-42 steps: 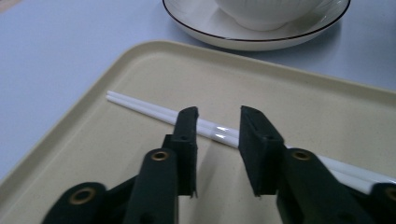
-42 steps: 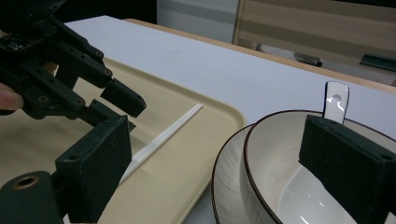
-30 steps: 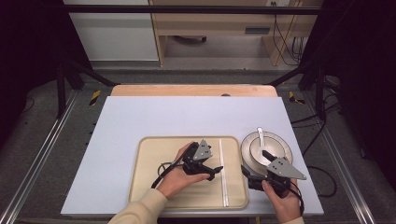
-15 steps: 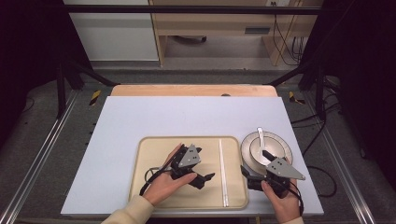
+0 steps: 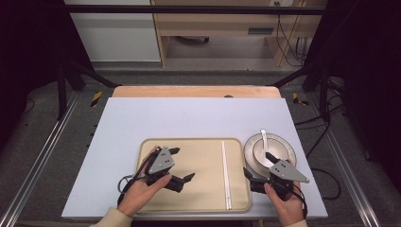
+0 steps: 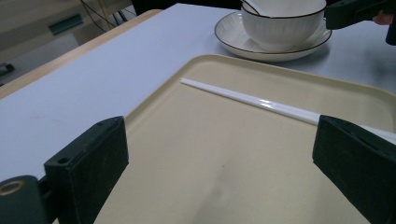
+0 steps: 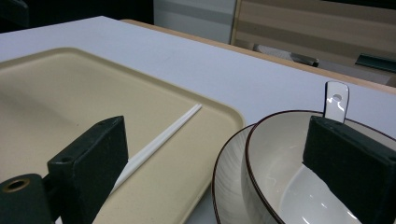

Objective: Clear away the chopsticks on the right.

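A beige tray [image 5: 198, 196] lies at the table's front edge, with white chopsticks [image 5: 226, 175] along its right side. My left gripper [image 5: 181, 164] hovers open over the tray's left half with nothing between its jaws. In the left gripper view, this gripper [image 6: 219, 154] faces the chopsticks [image 6: 261, 102], which lie well ahead of it. A white bowl [image 5: 264, 152] with a spoon [image 5: 263, 138] in it stands on a plate [image 5: 288, 150] right of the tray. My right gripper [image 5: 257, 164] is open, one jaw over the tray's edge, the other by the bowl [image 7: 280, 186].
The spoon handle [image 7: 336, 100] sticks up past the bowl's far rim. The plate [image 7: 229, 177] nearly touches the tray [image 7: 93, 93]. A wide stretch of pale blue table [image 5: 189, 118] lies behind the tray. A wooden strip [image 5: 189, 91] runs along the far edge.
My left gripper has drawn back leftward across the tray, away from the chopsticks. The right gripper has stayed by the bowl.
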Motion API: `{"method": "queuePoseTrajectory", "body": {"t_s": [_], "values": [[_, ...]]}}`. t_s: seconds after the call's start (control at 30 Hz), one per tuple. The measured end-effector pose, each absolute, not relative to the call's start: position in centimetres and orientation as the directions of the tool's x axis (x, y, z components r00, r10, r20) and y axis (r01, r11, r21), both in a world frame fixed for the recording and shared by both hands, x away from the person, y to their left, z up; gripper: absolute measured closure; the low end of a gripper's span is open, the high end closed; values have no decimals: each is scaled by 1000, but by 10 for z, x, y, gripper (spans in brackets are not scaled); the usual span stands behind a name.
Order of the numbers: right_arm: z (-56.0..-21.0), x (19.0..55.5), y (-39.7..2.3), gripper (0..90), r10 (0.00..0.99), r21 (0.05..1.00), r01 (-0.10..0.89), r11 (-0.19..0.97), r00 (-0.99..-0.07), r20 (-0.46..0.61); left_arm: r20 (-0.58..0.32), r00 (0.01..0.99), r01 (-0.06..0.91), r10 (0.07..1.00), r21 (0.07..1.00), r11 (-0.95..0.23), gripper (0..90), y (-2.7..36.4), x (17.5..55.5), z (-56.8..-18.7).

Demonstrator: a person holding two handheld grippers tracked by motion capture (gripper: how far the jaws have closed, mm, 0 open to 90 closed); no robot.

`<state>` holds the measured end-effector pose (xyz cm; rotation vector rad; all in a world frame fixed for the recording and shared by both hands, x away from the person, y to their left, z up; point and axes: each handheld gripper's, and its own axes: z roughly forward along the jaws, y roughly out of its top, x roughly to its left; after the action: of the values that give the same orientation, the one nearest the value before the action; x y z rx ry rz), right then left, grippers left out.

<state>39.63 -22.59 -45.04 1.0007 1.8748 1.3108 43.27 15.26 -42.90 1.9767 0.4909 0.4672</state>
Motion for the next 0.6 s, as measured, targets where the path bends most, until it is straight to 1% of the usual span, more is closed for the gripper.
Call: {"method": "queuePoseTrajectory", "body": {"t_s": [0.1,0.13,0.2,0.23,0.27,0.3,0.33,0.37,0.4,0.6], "values": [[-451,396,-225,65,856,949,228,220,-512,-75,121,816,132,566,914,-385,31,178,428,-427],[-451,396,-225,65,856,949,228,220,-512,-75,121,816,132,566,914,-385,31,178,428,-427],[-451,396,-225,63,856,948,228,220,-512,-75,123,799,128,588,922,-366,31,196,424,-425],[-451,396,-225,64,856,949,228,219,-511,-75,123,799,128,588,922,-366,31,196,424,-425],[-451,396,-225,63,856,949,227,219,-511,-76,123,786,125,606,928,-351,31,208,422,-424],[-451,396,-225,63,856,949,227,219,-511,-76,123,786,125,606,928,-351,31,208,422,-424],[-451,396,-225,64,856,949,227,220,-510,-77,123,774,119,621,936,-333,31,219,419,-422],[-451,396,-225,64,856,949,227,220,-510,-77,123,774,119,621,936,-333,31,219,419,-422],[-452,396,-224,64,856,948,228,223,-511,-79,127,763,107,634,942,-318,31,229,417,-421],[-452,396,-224,65,858,948,227,223,-507,-81,130,737,76,663,959,-272,31,251,411,-419]]}}
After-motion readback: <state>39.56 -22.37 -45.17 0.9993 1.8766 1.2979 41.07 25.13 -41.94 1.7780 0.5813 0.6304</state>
